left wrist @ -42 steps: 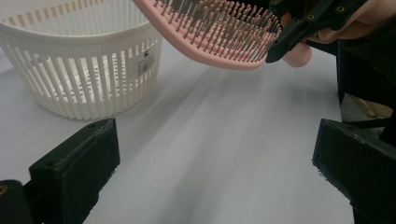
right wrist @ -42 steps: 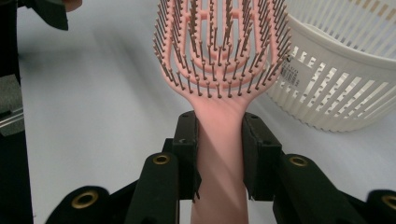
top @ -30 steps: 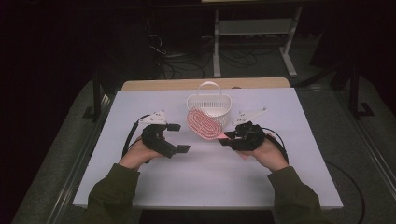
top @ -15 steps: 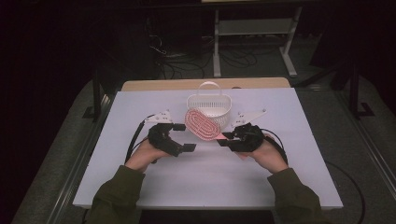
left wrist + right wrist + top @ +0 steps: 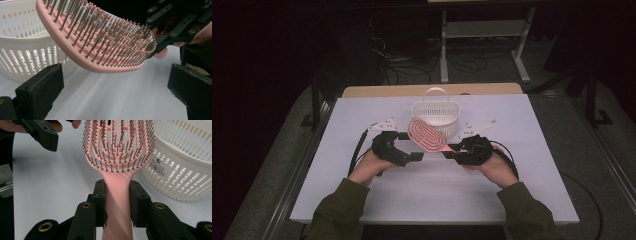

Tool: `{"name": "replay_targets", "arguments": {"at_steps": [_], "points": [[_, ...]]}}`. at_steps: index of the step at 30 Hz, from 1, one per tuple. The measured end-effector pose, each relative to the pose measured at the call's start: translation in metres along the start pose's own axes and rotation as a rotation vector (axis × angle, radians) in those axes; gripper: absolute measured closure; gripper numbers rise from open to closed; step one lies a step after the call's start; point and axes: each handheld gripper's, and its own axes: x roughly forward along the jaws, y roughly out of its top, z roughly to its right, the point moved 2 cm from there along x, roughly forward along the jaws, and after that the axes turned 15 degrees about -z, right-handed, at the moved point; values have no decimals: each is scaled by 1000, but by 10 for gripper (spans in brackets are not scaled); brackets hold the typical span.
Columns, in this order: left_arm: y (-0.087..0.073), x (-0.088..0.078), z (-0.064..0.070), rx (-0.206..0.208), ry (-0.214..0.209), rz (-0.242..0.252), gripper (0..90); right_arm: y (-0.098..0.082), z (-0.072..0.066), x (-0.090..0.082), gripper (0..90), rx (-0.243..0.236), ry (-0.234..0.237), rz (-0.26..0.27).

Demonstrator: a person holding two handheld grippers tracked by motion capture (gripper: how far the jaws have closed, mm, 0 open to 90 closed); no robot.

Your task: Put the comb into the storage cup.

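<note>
High view
Counts: one pink hairbrush, one white basket, two grippers, one white table.
Hairbrush place: above the middle of the table, lifted; its head reaches over the basket's near wall, its handle points toward the right edge.
Basket place: near the far edge, about midway along it, with its handle arched upward.
Right gripper: clamped on the hairbrush handle.
Left gripper: jaws spread with nothing between them, just left of the brush head.
Hidden: the brush handle is mostly covered by the right gripper; both forearms are cut off at the near edge.

Left gripper view
Counts: two black jaws of its own, one at each lower corner, standing wide apart and bare.
Hairbrush: it hangs above the table, bristles toward the camera, its head cut off at the top edge.
Basket: behind the brush at the left, cut off by the frame.
Right gripper: seen farther off at the upper right, holding the brush's narrow end.

Right gripper view
Grip: both pads press the pink handle from either side.
Hairbrush head: bristles face the camera; the top is cut off.
Basket: at the right, with a small printed label too small to read.
Left gripper: partly seen at the upper left corner.
</note>
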Motion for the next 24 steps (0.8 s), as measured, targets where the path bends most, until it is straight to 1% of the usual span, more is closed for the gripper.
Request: {"name": "replay_targets", "arguments": {"at_steps": [1, 3, 6, 10, 14, 21, 24], "points": [[0, 1, 0, -5, 6, 0, 4, 0, 0, 0, 689, 0, -1, 2], [-1, 2, 0, -22, -1, 7, 4, 0, -1, 1, 689, -1, 0, 5], [0, 3, 0, -27, -3, 13, 4, 0, -1, 2, 689, 0, 1, 12], [0, 2, 1, -35, -4, 23, 4, -1, -3, 4, 689, -3, 6, 7], [0, 2, 1, -40, 5, 26, 4, -1, -5, 6, 689, -13, 11, 5], [1, 2, 1, -56, 5, 34, 4, 0, -9, 9, 689, -21, 12, 12], [1, 1, 0, -56, 10, 35, 4, 0, -10, 10, 689, -26, 14, 11]]}}
